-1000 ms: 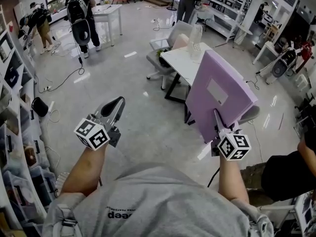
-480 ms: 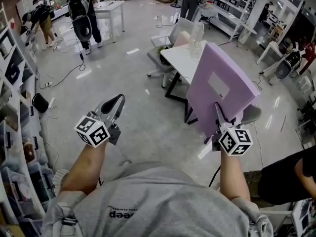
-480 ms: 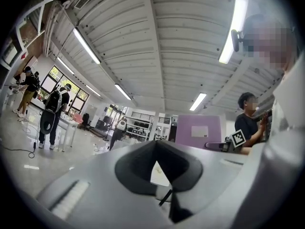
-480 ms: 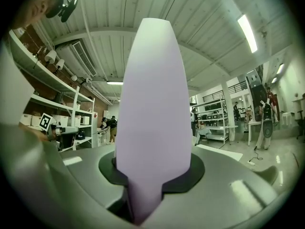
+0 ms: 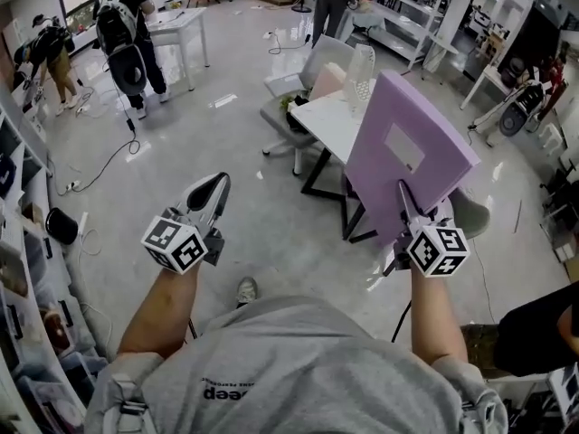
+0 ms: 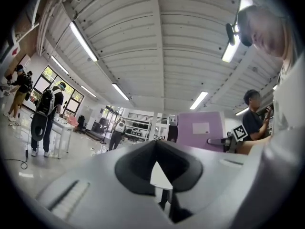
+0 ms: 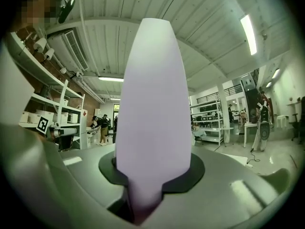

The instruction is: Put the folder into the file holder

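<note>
- Right tongs (image 5: 403,197): clamped on lower edge of flat lilac plastic folder (image 5: 407,147); folder held upright in air, tilted slightly away from person, white label facing person.
- Right gripper view: folder (image 7: 152,99) fills gap between jaws.
- Left tongs (image 5: 215,188): closed, empty, well apart from folder, over grey floor (image 5: 226,152).
- Pale mesh file holder (image 5: 360,69): upright on white surface (image 5: 330,116), beyond folder, not touching it.

White table (image 5: 333,120) beside grey chair (image 5: 317,61); backpacked person (image 5: 125,39) beyond.
</note>
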The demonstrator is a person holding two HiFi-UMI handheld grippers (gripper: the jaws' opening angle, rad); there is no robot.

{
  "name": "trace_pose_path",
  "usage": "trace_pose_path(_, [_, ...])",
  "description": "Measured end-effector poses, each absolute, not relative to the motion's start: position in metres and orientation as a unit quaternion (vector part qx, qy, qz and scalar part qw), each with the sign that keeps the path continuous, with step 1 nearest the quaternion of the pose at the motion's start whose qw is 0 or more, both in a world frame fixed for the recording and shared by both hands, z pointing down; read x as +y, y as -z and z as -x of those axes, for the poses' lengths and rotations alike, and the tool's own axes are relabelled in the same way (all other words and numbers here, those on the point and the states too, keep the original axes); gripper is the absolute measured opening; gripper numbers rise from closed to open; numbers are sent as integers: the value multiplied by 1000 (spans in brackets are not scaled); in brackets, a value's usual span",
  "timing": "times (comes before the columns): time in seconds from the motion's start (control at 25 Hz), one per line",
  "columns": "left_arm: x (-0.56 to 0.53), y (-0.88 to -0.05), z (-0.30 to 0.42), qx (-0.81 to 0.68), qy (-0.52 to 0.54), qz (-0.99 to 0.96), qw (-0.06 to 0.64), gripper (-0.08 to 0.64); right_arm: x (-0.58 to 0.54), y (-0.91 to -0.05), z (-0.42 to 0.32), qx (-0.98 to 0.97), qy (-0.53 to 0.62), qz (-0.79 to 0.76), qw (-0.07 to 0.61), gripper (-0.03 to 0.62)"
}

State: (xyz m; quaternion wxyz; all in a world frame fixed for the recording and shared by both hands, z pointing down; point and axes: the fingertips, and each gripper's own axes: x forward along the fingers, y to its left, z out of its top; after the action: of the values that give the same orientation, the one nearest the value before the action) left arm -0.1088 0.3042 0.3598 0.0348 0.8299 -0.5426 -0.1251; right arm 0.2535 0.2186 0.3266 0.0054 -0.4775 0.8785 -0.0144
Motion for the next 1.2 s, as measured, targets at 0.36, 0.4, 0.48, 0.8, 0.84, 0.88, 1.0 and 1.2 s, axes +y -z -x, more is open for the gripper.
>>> trace_pose_path(0.36, [147,-336,249,-504,123,-853,50,55,86,-310,-123,863,25,504,15,129])
trace_pose_path(0.4, [133,-335,260,-501,123,-855,52,55,73,-310,-112,863,25,505,16,129])
trace_pose_path(0.48, [107,-334,276,-495,125,-858,57,55,49,-309,-95,862,26,505,16,129])
trace_pose_path(0.8, [23,-354,315,-509,133,-846,91,54,-28,-323,-66,860,44,509,9,130])
trace_pose_path(0.84, [12,-355,316,-508,130,-847,88,54,-39,-324,-65,860,46,509,10,130])
trace_pose_path(0.88, [2,-356,315,-508,126,-848,86,54,-50,-325,-64,860,47,508,11,130])
trace_pose_path(1.0, [-31,-362,308,-504,119,-851,82,54,-87,-332,-63,862,49,505,10,130])
trace_pose_path(1.2, [-96,-365,289,-504,113,-853,71,55,-163,-341,-69,869,51,492,13,130])
